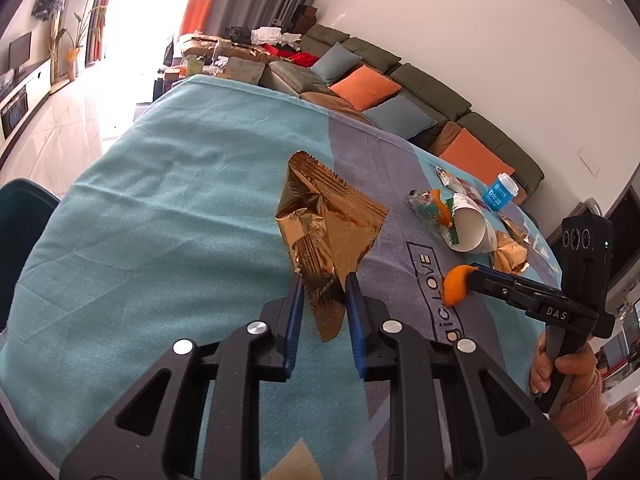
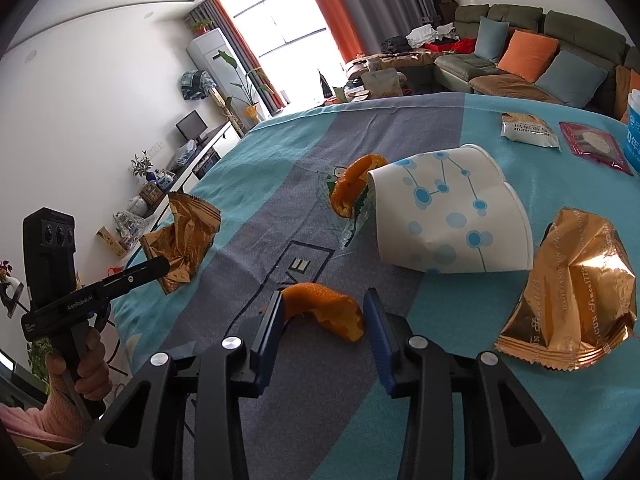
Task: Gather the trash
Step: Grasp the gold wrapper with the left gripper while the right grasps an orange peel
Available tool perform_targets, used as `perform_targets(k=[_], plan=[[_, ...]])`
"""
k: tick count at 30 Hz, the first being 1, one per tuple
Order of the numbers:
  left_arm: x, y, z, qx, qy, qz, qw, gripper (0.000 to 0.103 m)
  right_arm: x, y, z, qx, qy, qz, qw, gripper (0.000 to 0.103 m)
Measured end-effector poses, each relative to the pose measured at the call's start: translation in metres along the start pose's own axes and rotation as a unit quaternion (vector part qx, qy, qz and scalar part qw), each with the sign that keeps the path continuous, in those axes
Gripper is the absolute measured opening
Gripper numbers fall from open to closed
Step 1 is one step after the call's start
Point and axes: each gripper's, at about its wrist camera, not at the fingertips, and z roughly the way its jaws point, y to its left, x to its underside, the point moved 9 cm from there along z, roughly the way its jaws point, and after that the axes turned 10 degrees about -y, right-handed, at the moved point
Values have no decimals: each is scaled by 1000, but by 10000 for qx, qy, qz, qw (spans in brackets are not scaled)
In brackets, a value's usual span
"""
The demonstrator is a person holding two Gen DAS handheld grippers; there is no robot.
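To clear the table, the left hand-held gripper pinches the gold wrapper, while the right hand-held gripper straddles the orange peel, jaws not yet clamped.

"DAS" on my right gripper body, seen from left wrist. "GenRobot.AI" on my left gripper body, seen from right wrist. "LOVE" printed on tablecloth. "10" on blue cup. Small lettering on gold wrapper, not legible with certainty.
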Motion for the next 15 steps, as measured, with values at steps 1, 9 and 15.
perform_targets(k=[1,9,15], plan=[[0,-1,-1,-16,-18,28,10000,21,-1,-1,1,0,7,-8,10000,34],[0,0,-11,-66,-97,108,9999,21,2,-1,5,-26,116,-102,9999,18],[0,6,-17,-111,-155,73,9998,21,0,5,5,-122,87,-104,9998,14]])
